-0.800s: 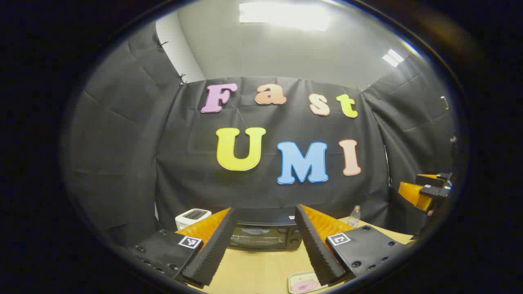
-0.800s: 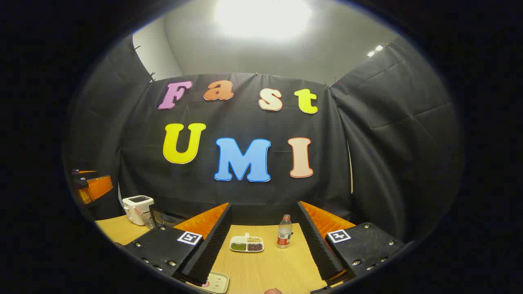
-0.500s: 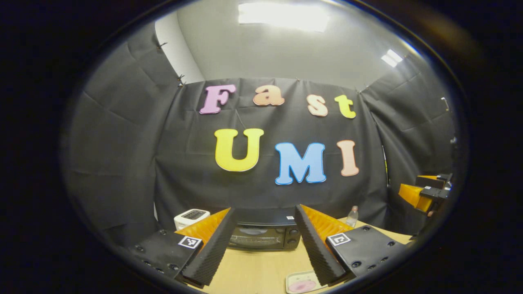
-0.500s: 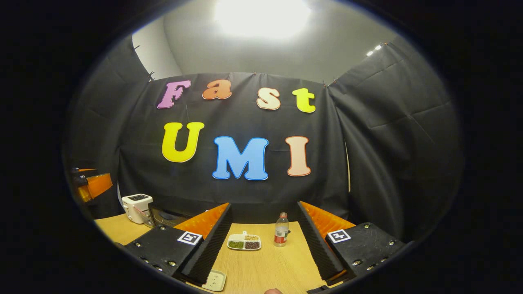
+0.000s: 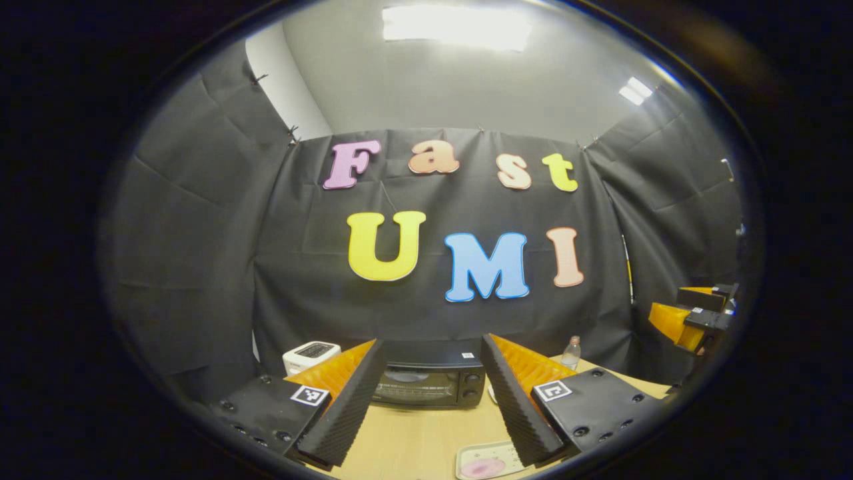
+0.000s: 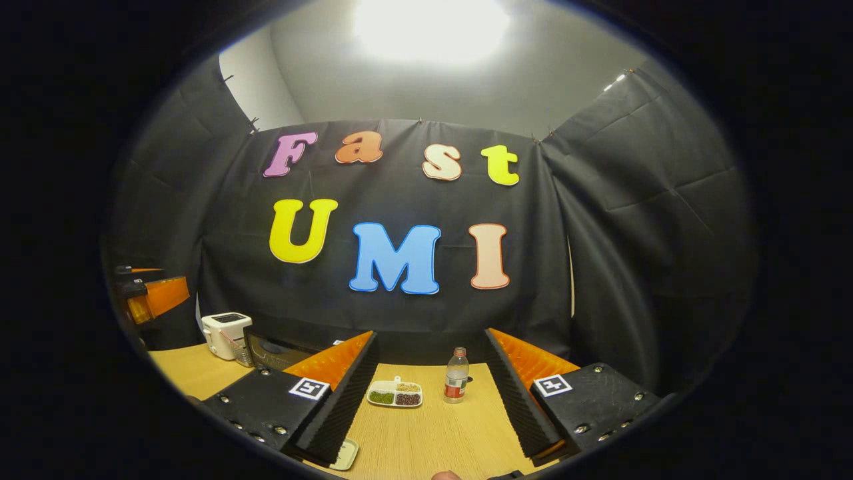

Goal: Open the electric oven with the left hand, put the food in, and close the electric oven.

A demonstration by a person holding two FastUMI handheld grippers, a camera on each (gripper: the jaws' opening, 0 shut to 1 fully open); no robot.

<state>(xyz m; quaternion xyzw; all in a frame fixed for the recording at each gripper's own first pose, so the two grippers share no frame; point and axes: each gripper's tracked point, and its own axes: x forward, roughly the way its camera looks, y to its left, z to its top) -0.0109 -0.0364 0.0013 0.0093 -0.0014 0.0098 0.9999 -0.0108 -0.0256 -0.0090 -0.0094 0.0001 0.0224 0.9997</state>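
Note:
A black electric oven (image 5: 426,383) stands at the back of the wooden table (image 5: 413,440) with its glass door closed; in the right gripper view the oven (image 6: 273,350) peeks out behind my finger. My left gripper (image 5: 430,400) is open and empty, well short of the oven and pointing at it. A pale plate with pink food (image 5: 483,463) lies on the table near the left gripper's right finger; the plate's edge (image 6: 345,455) appears in the right gripper view. My right gripper (image 6: 433,400) is open and empty above the table, and the right gripper (image 5: 693,319) also appears far right in the left gripper view.
A white toaster (image 5: 311,355) sits left of the oven. A white divided dish of beans (image 6: 394,394) and a small water bottle (image 6: 456,384) stand farther back between my right gripper's fingers. The other gripper (image 6: 150,298) hangs at far left in the right gripper view.
Both views have tilted and shifted a little; more table shows, and the oven and the plate have slid slightly left in the left gripper view. Both grippers stay open.

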